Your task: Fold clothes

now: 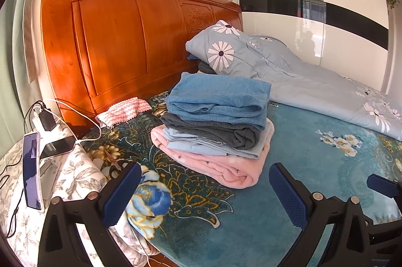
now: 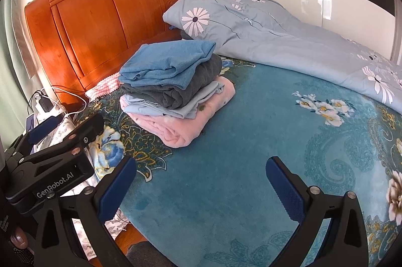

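The left gripper has its blue-padded fingers spread wide with nothing between them, hovering over the teal flowered bedspread. The right gripper is likewise spread wide and empty above the same bedspread, with the left gripper's body just beside it at the bed's edge. Ahead of both lies a stack of folded clothes: a blue top uppermost, then a grey piece, a pale blue one, and a pink fleece at the bottom. Behind the stack sit a flowered quilt and the wooden headboard. A pink zigzag cloth lies near the headboard.
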Demonstrator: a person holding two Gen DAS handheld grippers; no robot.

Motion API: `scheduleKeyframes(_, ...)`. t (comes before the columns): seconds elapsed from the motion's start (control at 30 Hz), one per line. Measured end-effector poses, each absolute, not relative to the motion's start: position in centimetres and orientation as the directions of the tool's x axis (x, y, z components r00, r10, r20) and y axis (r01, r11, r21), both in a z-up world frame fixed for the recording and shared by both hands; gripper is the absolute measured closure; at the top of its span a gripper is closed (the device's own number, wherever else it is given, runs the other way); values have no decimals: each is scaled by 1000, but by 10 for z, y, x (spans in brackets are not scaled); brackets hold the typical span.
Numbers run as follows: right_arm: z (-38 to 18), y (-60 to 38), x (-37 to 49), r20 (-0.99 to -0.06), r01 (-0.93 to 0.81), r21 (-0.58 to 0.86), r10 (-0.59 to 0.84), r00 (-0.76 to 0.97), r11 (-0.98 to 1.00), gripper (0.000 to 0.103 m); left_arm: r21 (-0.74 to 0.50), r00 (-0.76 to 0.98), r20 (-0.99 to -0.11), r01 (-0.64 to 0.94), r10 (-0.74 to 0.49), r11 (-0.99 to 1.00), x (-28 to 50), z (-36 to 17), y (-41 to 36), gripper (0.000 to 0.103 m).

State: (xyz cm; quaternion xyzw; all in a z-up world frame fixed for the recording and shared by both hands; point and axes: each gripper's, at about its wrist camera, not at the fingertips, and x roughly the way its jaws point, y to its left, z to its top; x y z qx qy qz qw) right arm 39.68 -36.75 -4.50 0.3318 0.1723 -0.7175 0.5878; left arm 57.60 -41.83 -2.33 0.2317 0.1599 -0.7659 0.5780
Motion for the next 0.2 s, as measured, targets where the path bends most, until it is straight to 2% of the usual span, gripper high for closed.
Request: scheduleKeyframes(0.2, -47, -369, 396, -685, 956, 143, -723, -90, -255, 0, 18, -231, -541, 958, -808, -286, 576, -26, -420, 0)
